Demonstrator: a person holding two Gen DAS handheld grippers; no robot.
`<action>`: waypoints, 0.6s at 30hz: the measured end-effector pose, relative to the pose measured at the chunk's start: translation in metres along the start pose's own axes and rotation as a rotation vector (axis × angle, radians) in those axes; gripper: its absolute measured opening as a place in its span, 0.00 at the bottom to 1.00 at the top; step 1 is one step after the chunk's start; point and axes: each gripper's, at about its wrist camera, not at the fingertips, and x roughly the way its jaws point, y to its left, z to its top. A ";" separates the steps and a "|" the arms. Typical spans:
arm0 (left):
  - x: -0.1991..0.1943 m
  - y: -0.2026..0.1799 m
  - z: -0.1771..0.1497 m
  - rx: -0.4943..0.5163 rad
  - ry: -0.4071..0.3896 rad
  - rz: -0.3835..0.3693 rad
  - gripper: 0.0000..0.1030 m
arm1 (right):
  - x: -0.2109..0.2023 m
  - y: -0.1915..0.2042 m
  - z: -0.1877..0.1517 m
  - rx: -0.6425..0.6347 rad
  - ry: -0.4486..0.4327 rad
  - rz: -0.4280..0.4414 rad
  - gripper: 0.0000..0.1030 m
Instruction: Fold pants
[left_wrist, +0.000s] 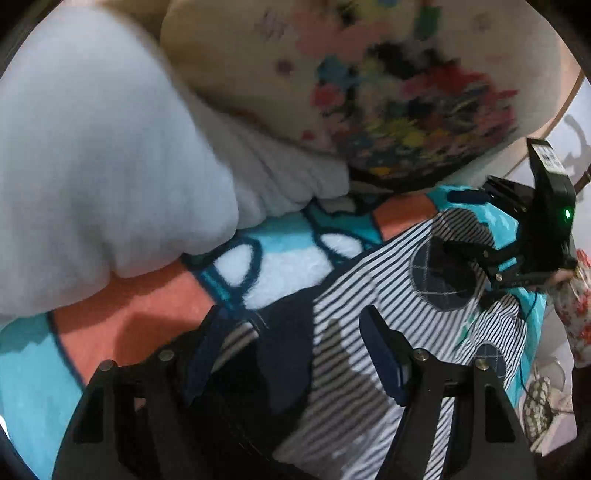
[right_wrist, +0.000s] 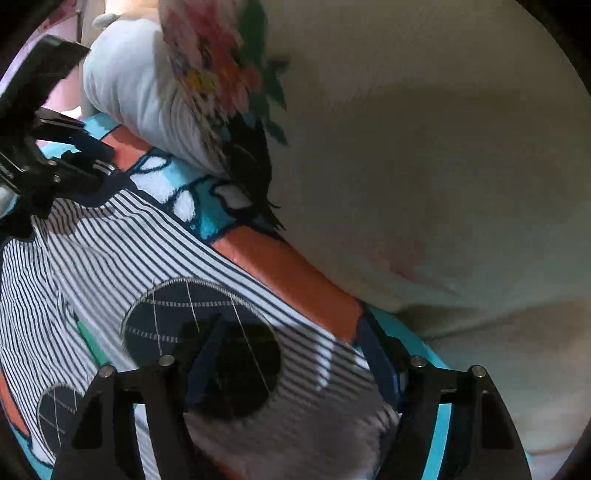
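The pants (left_wrist: 369, 280) are white with thin navy stripes and round navy patches (left_wrist: 443, 277). They lie spread on a turquoise, orange and white blanket (left_wrist: 129, 321). My left gripper (left_wrist: 293, 317) hovers open over a navy band (left_wrist: 280, 332) at one end of the pants, one finger on each side of it. My right gripper (right_wrist: 291, 321) is open above a round navy patch (right_wrist: 199, 332) near the pants' (right_wrist: 110, 251) edge. Each gripper shows in the other's view: the right gripper (left_wrist: 454, 225) at the far right, the left gripper (right_wrist: 99, 162) at the upper left.
A pale blue pillow (left_wrist: 92, 147) and a cream floral cushion (left_wrist: 369, 92) press against the blanket's far side. In the right wrist view the cream cushion (right_wrist: 424, 166) fills the right half, close beside the blanket (right_wrist: 280, 266). Flowered fabric (left_wrist: 576, 306) lies at the far right.
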 end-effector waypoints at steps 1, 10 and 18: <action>0.005 0.002 0.000 0.006 0.012 -0.011 0.71 | 0.007 -0.002 0.002 0.002 0.002 0.036 0.73; 0.025 -0.019 -0.004 0.130 0.073 0.006 0.33 | 0.024 -0.002 -0.003 0.046 0.047 0.197 0.39; -0.025 -0.043 -0.015 0.105 -0.036 0.042 0.07 | -0.028 0.012 -0.012 0.105 -0.004 0.155 0.07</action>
